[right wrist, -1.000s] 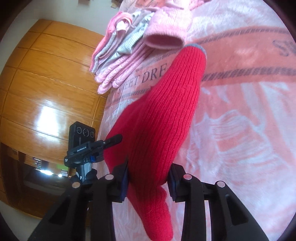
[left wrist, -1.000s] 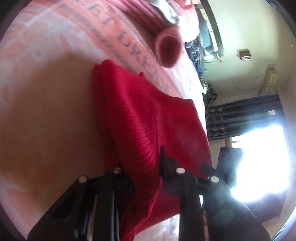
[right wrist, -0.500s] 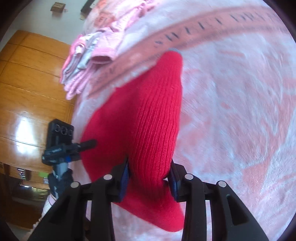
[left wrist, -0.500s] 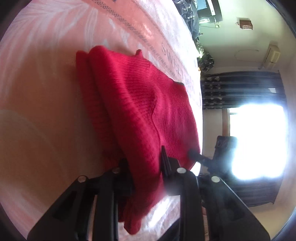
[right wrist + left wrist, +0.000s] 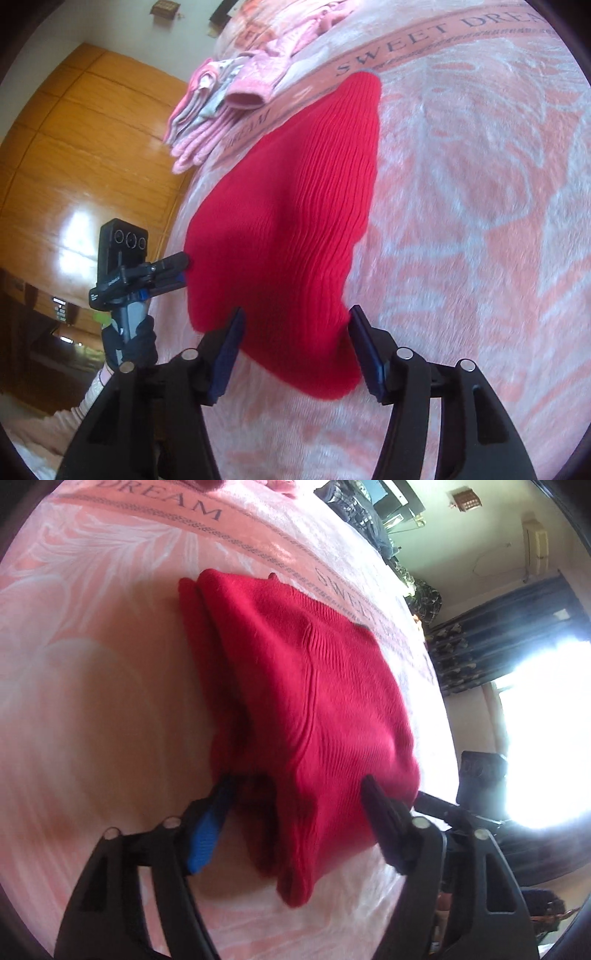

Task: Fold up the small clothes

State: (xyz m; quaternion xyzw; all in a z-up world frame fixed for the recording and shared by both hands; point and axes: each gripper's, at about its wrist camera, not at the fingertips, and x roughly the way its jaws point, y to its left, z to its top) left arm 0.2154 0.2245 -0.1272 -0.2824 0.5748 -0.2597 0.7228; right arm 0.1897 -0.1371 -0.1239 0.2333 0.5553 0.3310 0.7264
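Observation:
A folded red knit garment (image 5: 295,686) lies flat on the pink blanket (image 5: 92,686). In the left wrist view its near edge sits between the spread fingers of my left gripper (image 5: 295,794), which is open. The same red garment (image 5: 291,236) shows in the right wrist view, its near corner lying between the parted fingers of my right gripper (image 5: 295,332), also open. The other gripper (image 5: 147,273), held by a gloved hand (image 5: 129,343), rests at the garment's left edge.
A pile of pink and grey small clothes (image 5: 229,92) lies on the blanket beyond the red garment, near the bed's far left. Wooden wardrobe panels (image 5: 81,166) stand left of the bed. A bright window (image 5: 546,738) and dark curtains are at the right.
Both grippers were shut on the red garment and held it up; they have lowered it onto the blanket and opened, letting it go folded.

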